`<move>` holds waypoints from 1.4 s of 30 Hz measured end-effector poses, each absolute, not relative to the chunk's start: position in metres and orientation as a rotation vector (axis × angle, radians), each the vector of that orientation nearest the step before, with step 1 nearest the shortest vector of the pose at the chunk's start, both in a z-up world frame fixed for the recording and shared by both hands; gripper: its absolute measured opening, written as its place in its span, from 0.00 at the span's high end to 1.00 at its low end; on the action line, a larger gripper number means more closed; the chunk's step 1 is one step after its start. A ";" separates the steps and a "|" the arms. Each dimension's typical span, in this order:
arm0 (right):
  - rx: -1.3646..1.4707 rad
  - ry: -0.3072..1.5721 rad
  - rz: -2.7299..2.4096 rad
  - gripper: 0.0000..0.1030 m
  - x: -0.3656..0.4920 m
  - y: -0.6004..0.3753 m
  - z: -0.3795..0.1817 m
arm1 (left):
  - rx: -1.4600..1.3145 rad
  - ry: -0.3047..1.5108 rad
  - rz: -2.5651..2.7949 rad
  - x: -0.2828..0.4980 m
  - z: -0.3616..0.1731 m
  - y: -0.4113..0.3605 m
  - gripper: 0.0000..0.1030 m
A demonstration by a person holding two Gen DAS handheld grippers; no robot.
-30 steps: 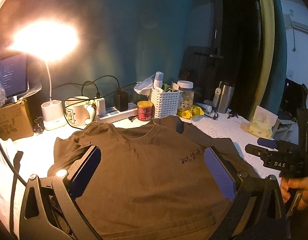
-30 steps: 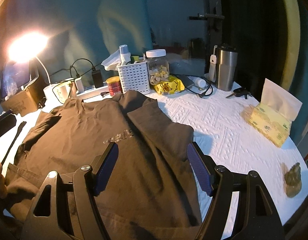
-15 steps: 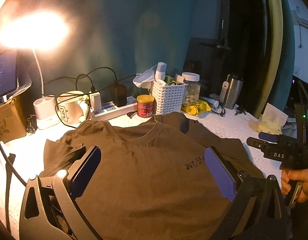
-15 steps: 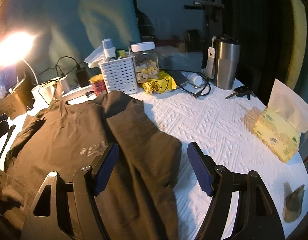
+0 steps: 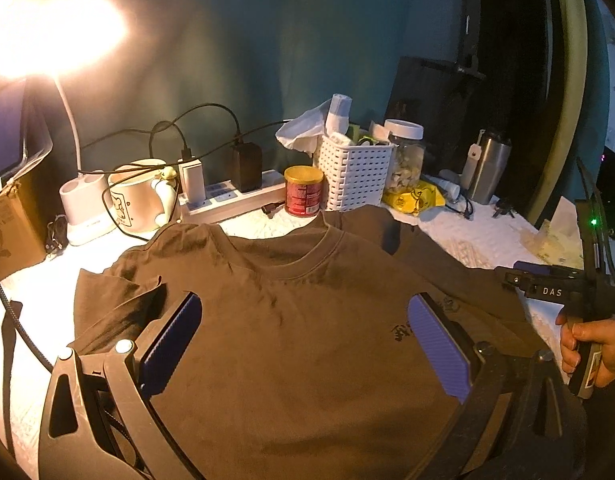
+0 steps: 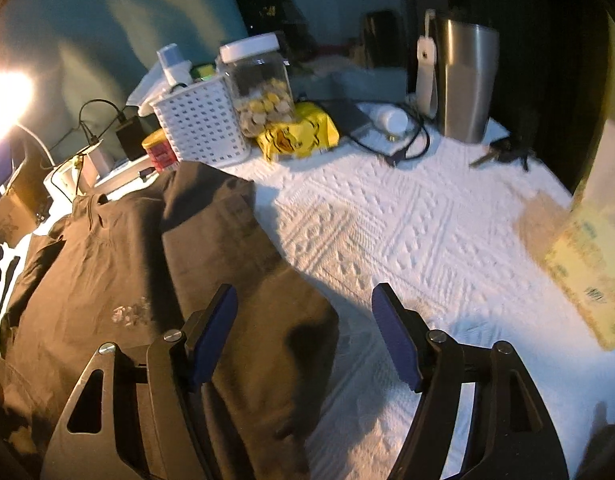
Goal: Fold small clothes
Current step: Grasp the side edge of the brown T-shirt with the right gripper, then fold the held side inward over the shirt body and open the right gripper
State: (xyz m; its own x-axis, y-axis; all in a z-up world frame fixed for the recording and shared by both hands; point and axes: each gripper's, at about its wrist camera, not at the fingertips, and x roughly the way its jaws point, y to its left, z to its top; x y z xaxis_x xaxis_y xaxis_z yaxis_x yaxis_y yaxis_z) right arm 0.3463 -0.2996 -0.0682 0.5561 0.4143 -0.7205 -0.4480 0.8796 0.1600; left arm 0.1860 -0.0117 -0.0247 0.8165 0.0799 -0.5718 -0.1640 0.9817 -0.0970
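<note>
A brown shirt point(image 5: 291, 320) lies flat on the white counter point(image 6: 407, 232), its right sleeve folded in over the body. Both tongs hover over it with jaws apart and empty: left tongs point(image 5: 303, 344) above the chest, right tongs point(image 6: 305, 336) over the folded edge.

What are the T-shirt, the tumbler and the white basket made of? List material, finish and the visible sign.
T-shirt: brown knit, likely cotton; matte, soft creases, ribbed collar.
Tumbler: probably stainless steel; brushed sheen with long highlights.
White basket: looks like moulded plastic; regular rows of holes, slightly glossy.
</note>
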 end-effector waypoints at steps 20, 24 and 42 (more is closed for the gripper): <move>0.015 0.870 0.552 0.92 0.358 -0.310 -0.069 | -0.153 0.602 0.143 0.183 -0.024 -0.010 0.01; 0.032 0.832 0.521 0.94 0.356 -0.323 -0.057 | -0.155 0.599 0.137 0.180 -0.023 -0.012 0.01; 0.038 0.714 0.561 0.95 0.310 -0.299 -0.012 | -0.217 0.550 0.130 0.151 -0.018 0.012 0.01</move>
State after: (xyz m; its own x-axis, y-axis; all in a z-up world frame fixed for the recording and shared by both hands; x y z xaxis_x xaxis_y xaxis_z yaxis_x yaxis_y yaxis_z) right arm 0.3099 -0.2986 -0.0122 0.6156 0.4990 -0.6099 -0.4740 0.8528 0.2193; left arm 0.1509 0.0124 -0.0181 0.8453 0.0642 -0.5304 -0.1799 0.9690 -0.1695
